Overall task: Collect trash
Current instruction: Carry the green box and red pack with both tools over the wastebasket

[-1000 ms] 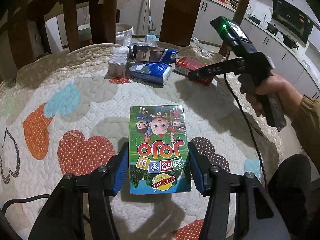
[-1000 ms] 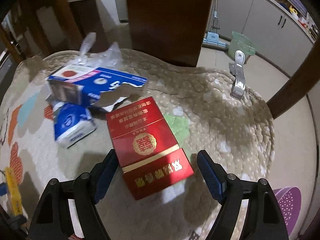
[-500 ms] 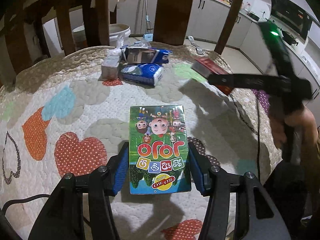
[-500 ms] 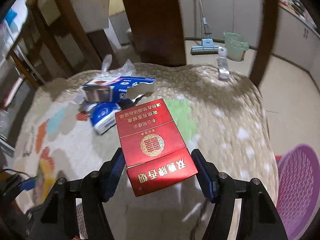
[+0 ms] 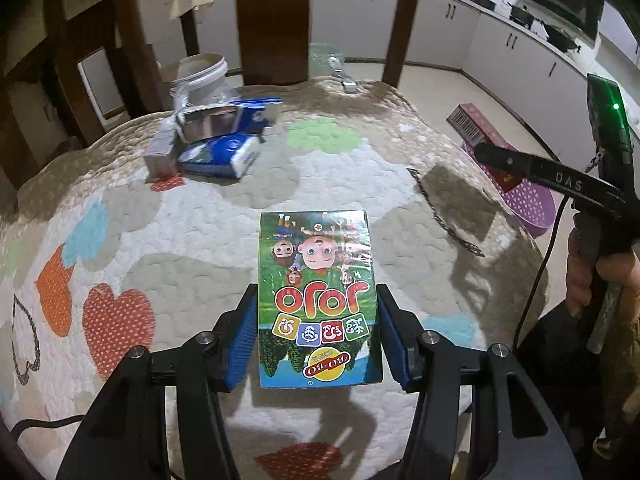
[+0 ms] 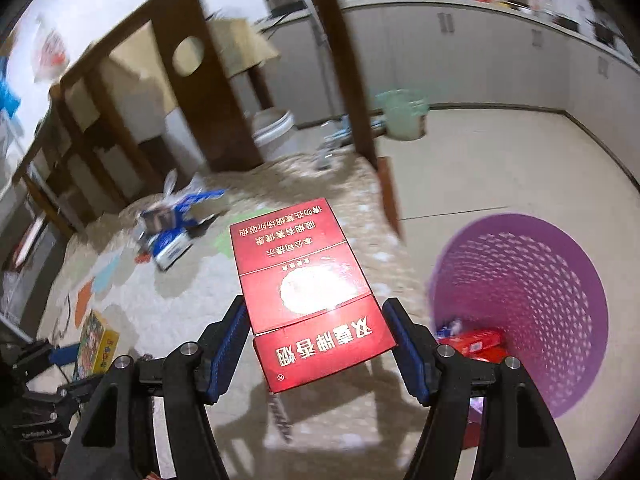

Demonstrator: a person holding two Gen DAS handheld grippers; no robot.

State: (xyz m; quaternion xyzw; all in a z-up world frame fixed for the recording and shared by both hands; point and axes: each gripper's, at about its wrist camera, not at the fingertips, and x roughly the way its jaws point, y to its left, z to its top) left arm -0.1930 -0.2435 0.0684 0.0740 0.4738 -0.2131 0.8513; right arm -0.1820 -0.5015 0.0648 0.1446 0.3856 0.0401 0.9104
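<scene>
Already two items are in hand. Left gripper (image 5: pixel 316 340) clamped on the green cartoon-printed cardboard box (image 5: pixel 318 300), low centre of the left wrist view, over the quilted heart-patterned cover of the bench (image 5: pixel 120 240). Right gripper (image 6: pixel 316 344): jaws have just been closing and now pinch the red cardboard cigarette carton (image 6: pixel 308 292), held out past the bench edge, near the purple perforated plastic basket (image 6: pixel 532 292) at lower right of the right wrist view.

Progress, as judged: basket already holds some red-and-white wrapping at its bottom; neither held box is dropped in yet. Left on the bench, upper left of the left wrist view: a torn blue-and-white carton (image 5: pixel 224 120), a blue tissue pack (image 5: pixel 220 156), a small grey box (image 5: pixel 160 154); a metal clip (image 5: pixel 346 80) at the far edge.

Obstacles: dark wooden chair backs (image 5: pixel 272 20) beyond the bench; the right gripper's cable hangs beside the basket.
</scene>
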